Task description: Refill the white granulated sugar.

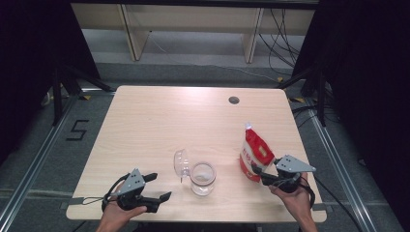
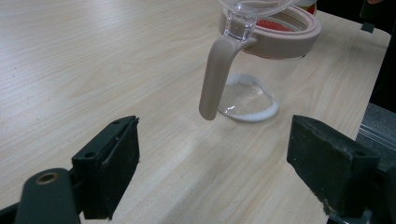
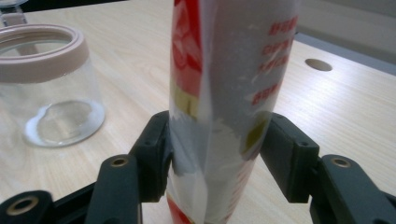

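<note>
Red-and-white plastic pouch (image 1: 256,153) stands near the wooden table's (image 1: 159,116) right front edge, pinched at its lower part by the right gripper (image 3: 215,149), seemingly ready for pouring into the clear glass jar (image 1: 202,178), whose hinged lid (image 1: 181,163) stands open. Left gripper (image 2: 212,163) waits, jaws apart, holding nothing.

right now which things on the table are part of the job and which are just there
In use:
- red and white plastic pouch, clamped upright in the right gripper
- clear glass jar with a beige rim, its hinged clear lid flipped open
- left gripper, open, aimed at the jar

Just there:
- round cable hole in the light wooden table
</note>
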`<state>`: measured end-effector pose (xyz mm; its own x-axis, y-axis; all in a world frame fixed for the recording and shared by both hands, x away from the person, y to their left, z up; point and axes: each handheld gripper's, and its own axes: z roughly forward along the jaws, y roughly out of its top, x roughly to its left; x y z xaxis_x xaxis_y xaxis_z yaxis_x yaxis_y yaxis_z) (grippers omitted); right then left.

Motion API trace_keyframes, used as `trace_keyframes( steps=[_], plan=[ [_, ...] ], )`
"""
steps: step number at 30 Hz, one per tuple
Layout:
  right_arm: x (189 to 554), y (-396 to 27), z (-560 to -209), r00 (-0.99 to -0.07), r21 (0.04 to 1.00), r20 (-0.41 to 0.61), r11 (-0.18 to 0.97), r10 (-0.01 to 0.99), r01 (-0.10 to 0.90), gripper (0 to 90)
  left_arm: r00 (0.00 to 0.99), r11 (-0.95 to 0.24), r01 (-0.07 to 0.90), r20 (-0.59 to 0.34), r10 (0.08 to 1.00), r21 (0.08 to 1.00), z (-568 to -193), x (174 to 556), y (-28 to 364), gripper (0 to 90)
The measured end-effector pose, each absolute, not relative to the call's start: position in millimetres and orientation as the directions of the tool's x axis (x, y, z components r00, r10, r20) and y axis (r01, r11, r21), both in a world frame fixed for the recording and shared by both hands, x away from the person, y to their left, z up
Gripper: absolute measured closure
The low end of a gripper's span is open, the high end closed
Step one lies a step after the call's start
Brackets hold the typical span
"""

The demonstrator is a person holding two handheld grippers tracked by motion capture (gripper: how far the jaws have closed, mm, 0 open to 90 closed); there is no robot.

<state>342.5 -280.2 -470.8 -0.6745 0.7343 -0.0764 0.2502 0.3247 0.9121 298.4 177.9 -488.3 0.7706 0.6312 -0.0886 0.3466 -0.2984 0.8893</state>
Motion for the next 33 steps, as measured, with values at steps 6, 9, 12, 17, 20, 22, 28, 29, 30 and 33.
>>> trace_keyframes(
  steps=[6,9,12,17,20,22,28,29,30,33],
  plan=[
    [337,-278,-474,-0.601,0.937,-0.012,0.219,0.799,0.273,32.8,0.773,-0.294,0.343,-0.09,0.628,0.892,-489,299,178,16.7],
    [335,-273,-476,-0.584,0.952,0.012,0.17,0.811,0.256,32.2,0.773,-0.297,0.344,-0.089,0.628,0.891,-489,299,178,16.7],
    [333,-266,-479,-0.559,0.95,0.027,0.152,0.829,0.272,29.2,0.766,-0.279,0.362,-0.113,0.633,0.89,-489,297,176,16.7],
    [337,-260,-482,-0.561,0.953,-0.023,0.187,0.828,0.237,28.9,0.778,-0.298,0.341,-0.089,0.622,0.892,-489,299,177,16.7],
    [339,-259,-485,-0.565,0.955,-0.053,0.207,0.824,0.212,27.9,0.778,-0.299,0.341,-0.089,0.622,0.891,-489,299,177,16.7],
    [340,-258,-487,-0.568,0.952,-0.043,0.206,0.822,0.225,26.1,0.778,-0.301,0.34,-0.088,0.622,0.891,-489,299,177,16.7],
    [341,-255,-491,-0.563,0.958,-0.041,0.193,0.826,0.214,25.5,0.778,-0.301,0.341,-0.088,0.622,0.891,-489,299,177,16.7],
    [341,-255,-492,-0.557,0.958,-0.032,0.185,0.83,0.22,25.4,0.778,-0.303,0.341,-0.087,0.622,0.89,-489,299,177,16.7],
    [343,-254,-493,-0.565,0.96,-0.028,0.179,0.825,0.214,25.3,0.779,-0.304,0.34,-0.086,0.621,0.89,-489,299,177,16.7],
    [345,-253,-494,-0.564,0.961,-0.029,0.178,0.825,0.211,27.2,0.771,-0.291,0.352,-0.1,0.629,0.89,-489,298,177,16.7]
  ],
)
